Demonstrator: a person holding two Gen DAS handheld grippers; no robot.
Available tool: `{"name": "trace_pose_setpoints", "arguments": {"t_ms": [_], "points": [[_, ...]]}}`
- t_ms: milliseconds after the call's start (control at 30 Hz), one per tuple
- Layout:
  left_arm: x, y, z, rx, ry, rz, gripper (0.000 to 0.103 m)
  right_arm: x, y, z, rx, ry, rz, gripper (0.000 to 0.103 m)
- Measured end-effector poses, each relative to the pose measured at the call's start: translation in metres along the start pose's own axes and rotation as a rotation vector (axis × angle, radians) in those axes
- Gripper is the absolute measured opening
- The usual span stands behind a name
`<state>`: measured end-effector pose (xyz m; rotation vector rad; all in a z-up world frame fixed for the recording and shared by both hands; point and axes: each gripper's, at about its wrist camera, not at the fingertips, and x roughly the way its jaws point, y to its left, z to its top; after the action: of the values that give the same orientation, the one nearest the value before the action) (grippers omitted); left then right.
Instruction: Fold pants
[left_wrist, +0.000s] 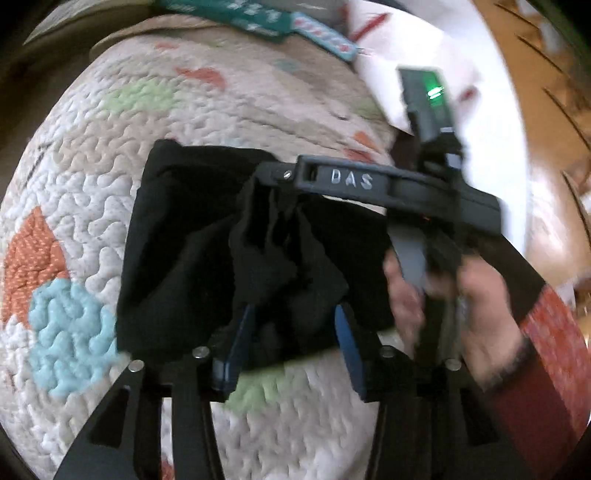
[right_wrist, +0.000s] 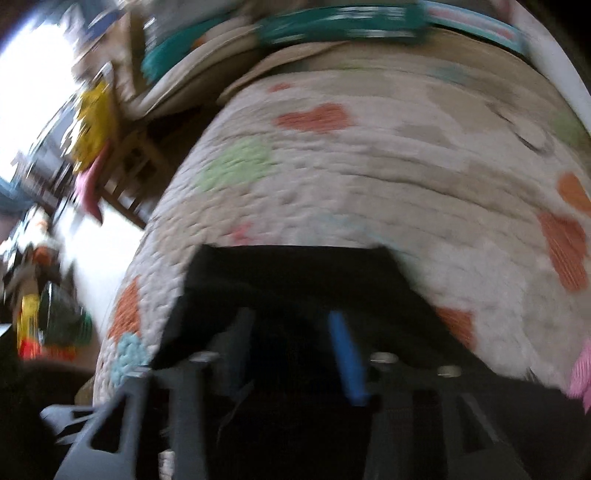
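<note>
Black pants (left_wrist: 192, 236) folded to a compact block on the quilted bed cover (left_wrist: 92, 155), both tools spread and letting go.

Left gripper (left_wrist: 291, 343) spread, blue pads (left_wrist: 347, 347) apart either side of a bunched fold of black cloth, not visibly pressing it; cloth probably just draped there because the top layer was laid over. Right gripper (right_wrist: 291, 350) seen blurred in own view, jaws apart, one blue pad (right_wrist: 345, 362) clear, black cloth under and between, no pinch visible. Right tool also crossing left view, held in a hand (left_wrist: 443, 302) with red sleeve (left_wrist: 546, 350), angled across the far edge of the pile. Likely placed side by side to carry one edge over evenly. Fold looks near done; loose bunch in middle may need flattening. Clutter beyond the bed too blurred to name.
</note>
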<state>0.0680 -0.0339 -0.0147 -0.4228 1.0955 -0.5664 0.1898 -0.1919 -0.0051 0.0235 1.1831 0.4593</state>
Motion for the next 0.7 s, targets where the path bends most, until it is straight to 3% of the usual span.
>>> {"name": "trace_pose_setpoints", "arguments": {"t_ms": [133, 333, 500, 600, 700], "points": [[-0.037, 0.015, -0.014, 0.036, -0.025, 0.007, 0.053, -0.029, -0.032, -0.01, 0.117, -0.083, -0.059, 0.067], [-0.056, 0.082, 0.004, -0.188, -0.111, 0.096, 0.053, -0.073, -0.051, -0.023, 0.234, -0.215, -0.095, 0.067], [-0.027, 0.098, 0.023, -0.242, -0.117, 0.117, 0.053, -0.071, -0.024, -0.042, 0.175, -0.186, -0.054, 0.063], [-0.001, 0.086, 0.023, -0.197, -0.072, 0.13, 0.053, -0.055, -0.002, -0.047, 0.128, -0.15, -0.04, 0.059], [0.017, 0.079, 0.017, -0.152, -0.04, 0.147, 0.053, -0.035, 0.009, -0.048, 0.093, -0.121, -0.093, 0.057]]}}
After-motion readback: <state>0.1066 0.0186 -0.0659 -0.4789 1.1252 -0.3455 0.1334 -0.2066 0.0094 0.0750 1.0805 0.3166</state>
